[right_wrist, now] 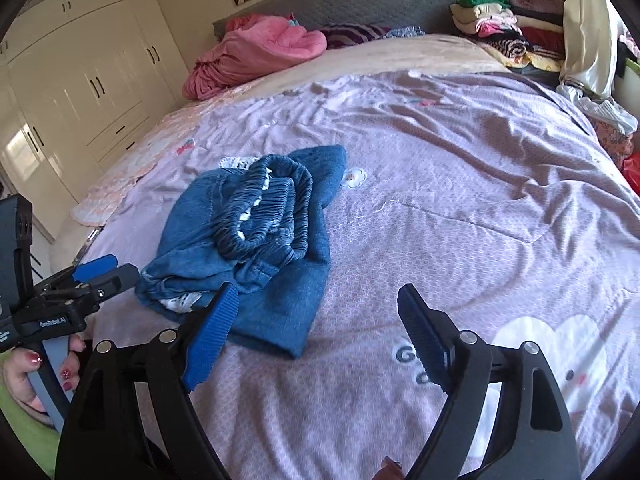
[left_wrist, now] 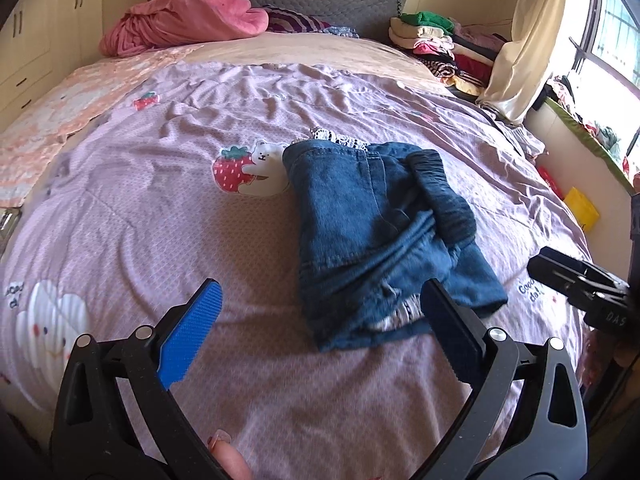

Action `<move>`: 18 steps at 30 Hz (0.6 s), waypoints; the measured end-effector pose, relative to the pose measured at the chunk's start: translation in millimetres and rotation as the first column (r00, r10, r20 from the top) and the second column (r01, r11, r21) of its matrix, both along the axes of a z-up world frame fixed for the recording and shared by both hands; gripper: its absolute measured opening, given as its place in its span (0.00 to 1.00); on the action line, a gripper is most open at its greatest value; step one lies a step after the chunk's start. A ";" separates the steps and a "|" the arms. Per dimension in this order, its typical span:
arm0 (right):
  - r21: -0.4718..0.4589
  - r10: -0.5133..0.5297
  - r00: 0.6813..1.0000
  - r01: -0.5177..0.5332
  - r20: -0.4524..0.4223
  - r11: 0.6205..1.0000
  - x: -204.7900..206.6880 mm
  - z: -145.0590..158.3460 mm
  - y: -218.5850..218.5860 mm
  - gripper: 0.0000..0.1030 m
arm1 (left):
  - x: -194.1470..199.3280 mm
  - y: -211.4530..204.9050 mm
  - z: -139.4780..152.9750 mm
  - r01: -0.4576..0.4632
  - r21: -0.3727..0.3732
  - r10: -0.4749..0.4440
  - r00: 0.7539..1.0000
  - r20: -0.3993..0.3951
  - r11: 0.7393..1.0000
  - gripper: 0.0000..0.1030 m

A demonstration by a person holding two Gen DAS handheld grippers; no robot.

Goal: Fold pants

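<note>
A small pair of blue denim pants (left_wrist: 376, 236) lies folded in a bundle on the lilac bedspread (left_wrist: 160, 220), elastic waistband on top, white lace showing at its edges. My left gripper (left_wrist: 320, 300) is open and empty, just in front of the bundle, its right finger next to the near edge. In the right wrist view the pants (right_wrist: 248, 236) lie to the left of centre. My right gripper (right_wrist: 316, 300) is open and empty, its left finger beside the bundle's near edge. The left gripper also shows in the right wrist view (right_wrist: 104, 270), the right one in the left wrist view (left_wrist: 576, 280).
A pink blanket (left_wrist: 184, 20) and a striped pillow lie at the headboard. A stack of folded clothes (left_wrist: 440, 44) sits at the far right corner by a curtain. White wardrobes (right_wrist: 80, 80) stand to the left. A yellow box (left_wrist: 582, 208) lies off the bed's right side.
</note>
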State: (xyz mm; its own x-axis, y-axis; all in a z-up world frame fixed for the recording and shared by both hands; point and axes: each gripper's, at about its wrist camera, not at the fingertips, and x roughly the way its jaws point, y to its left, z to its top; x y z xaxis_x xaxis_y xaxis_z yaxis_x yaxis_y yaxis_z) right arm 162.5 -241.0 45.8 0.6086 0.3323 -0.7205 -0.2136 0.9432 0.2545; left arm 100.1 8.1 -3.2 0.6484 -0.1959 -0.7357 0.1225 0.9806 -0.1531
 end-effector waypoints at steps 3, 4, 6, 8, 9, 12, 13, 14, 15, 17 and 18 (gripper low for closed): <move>-0.014 -0.002 1.000 0.003 0.021 1.000 -12.7 6.3 -0.4 0.79 | -11.3 1.0 3.0 0.000 0.003 0.000 1.000 0.008 1.000 0.90; -0.014 -0.003 1.000 0.004 0.030 1.000 -17.0 8.2 -0.8 0.79 | -16.2 1.4 4.1 0.000 0.004 0.000 1.000 0.013 1.000 0.90; -0.013 -0.004 0.999 0.004 0.036 1.000 -24.7 10.3 -1.6 0.79 | -23.6 2.3 5.8 -0.005 0.005 0.005 1.000 0.016 1.000 0.90; -0.010 -0.008 0.999 0.008 0.044 1.000 -32.4 13.2 -2.5 0.79 | -32.8 3.4 7.0 -0.006 0.005 0.006 1.000 0.021 1.000 0.90; -0.010 -0.008 0.999 0.009 0.048 1.000 -36.6 14.7 -2.6 0.79 | -36.8 3.6 7.5 -0.010 0.013 0.009 1.000 0.025 1.000 0.90; -0.014 -0.013 0.998 0.014 0.062 1.000 -48.6 18.7 -1.7 0.79 | -49.9 4.8 8.5 -0.026 0.029 0.025 0.999 0.042 0.999 0.90; -0.016 -0.012 0.998 0.013 0.065 1.000 -51.5 19.6 -0.7 0.79 | -53.5 4.7 8.6 -0.028 0.031 0.027 0.999 0.044 0.999 0.90; -0.019 -0.008 0.998 0.010 0.067 1.000 -55.1 20.4 0.4 0.79 | -58.7 4.6 7.6 -0.030 0.034 0.028 0.998 0.047 0.999 0.90; -0.024 -0.006 0.997 0.008 0.072 1.000 -59.5 21.6 1.2 0.79 | -62.6 4.3 6.6 -0.030 0.040 0.028 0.998 0.047 0.999 0.90; -0.030 -0.002 0.997 0.004 0.075 1.000 -66.5 22.5 4.0 0.79 | -69.3 4.5 4.4 -0.035 0.045 0.033 0.999 0.042 0.998 0.90; -0.034 -0.001 0.997 0.004 0.077 0.999 -70.1 23.1 4.8 0.79 | -71.8 5.0 3.7 -0.037 0.038 0.035 0.999 0.039 0.999 0.90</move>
